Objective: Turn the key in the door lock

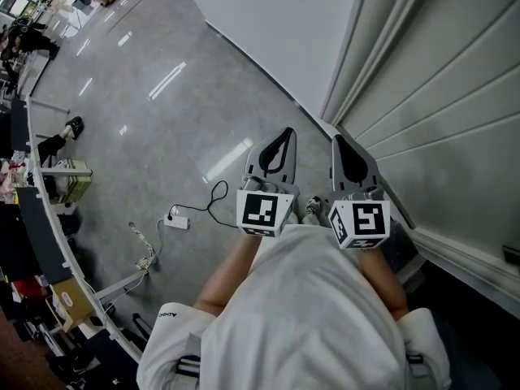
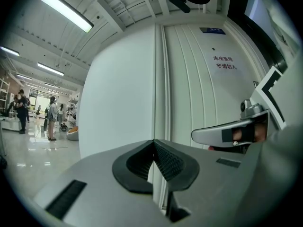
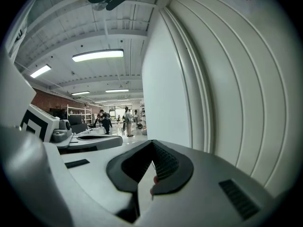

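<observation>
White panelled door (image 1: 455, 96) filled the right side of the scene, and the person stood close beside it with a gripper in each hand. Neither the key nor the lock showed in any view, so their exact place and the way the key's shank ran could not be told. A small dark fitting (image 1: 512, 255) sat on the door face at the near right, behind where the jaws pointed. It may have been the door hardware, though it was too small to be sure.

The left gripper (image 1: 284, 133) had its jaws pressed together with nothing between them. The right gripper (image 1: 338, 140) was likewise closed and empty. Both pointed roughly level and away from the person, along the face of the door toward its far edge, where it met the plain white wall (image 1: 268, 15). They were side by side, just apart.

What mattered was that the door lay to the right of both. The right gripper stood nearer to it, just beside the panels, with the left one on its far side from the door. By my reckoning the right hand was the better placed to swing round to the lock and open for the key.
</observation>
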`<state>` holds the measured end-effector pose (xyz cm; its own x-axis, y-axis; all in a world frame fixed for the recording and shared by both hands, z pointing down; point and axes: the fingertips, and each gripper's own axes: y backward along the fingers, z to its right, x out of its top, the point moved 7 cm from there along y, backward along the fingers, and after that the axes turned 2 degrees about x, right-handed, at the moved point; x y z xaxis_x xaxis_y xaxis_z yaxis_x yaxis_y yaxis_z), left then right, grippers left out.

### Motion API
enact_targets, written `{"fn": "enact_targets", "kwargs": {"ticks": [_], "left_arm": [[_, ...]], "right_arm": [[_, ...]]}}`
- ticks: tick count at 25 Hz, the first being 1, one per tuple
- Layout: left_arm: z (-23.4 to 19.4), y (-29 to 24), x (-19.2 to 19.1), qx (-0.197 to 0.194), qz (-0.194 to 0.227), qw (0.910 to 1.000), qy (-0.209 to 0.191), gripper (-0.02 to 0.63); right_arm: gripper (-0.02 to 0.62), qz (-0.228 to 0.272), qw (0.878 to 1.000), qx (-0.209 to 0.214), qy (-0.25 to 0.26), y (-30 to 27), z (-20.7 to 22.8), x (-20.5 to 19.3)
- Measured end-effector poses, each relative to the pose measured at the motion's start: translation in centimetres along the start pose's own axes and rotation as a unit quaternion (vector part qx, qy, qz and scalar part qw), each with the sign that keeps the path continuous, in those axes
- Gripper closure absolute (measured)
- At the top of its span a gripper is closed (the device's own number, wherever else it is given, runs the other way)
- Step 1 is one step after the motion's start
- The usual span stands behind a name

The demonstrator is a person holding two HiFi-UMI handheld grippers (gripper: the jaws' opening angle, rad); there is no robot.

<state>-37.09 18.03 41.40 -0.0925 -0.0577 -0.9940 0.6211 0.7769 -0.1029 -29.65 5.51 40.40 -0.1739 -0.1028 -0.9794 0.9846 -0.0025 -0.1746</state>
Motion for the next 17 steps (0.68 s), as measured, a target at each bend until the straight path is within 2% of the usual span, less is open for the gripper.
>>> {"fn": "enact_targets", "kwargs": {"ticks": [9, 17], "left_arm": [[0.2, 0.6, -1.8, 0.014, -0.03, 0.9995, 0.003, 0.597], [0.0, 0.8, -1.4, 0.012, -0.029, 0.9995, 0.001, 0.597]], "right_arm": [[0.594, -0.026, 1.0, 0.011, -0.014, -0.1, 0.3, -1.9], [0.594, -0.031, 0.999, 0.015, -0.021, -0.6, -0.1, -1.8]]}}
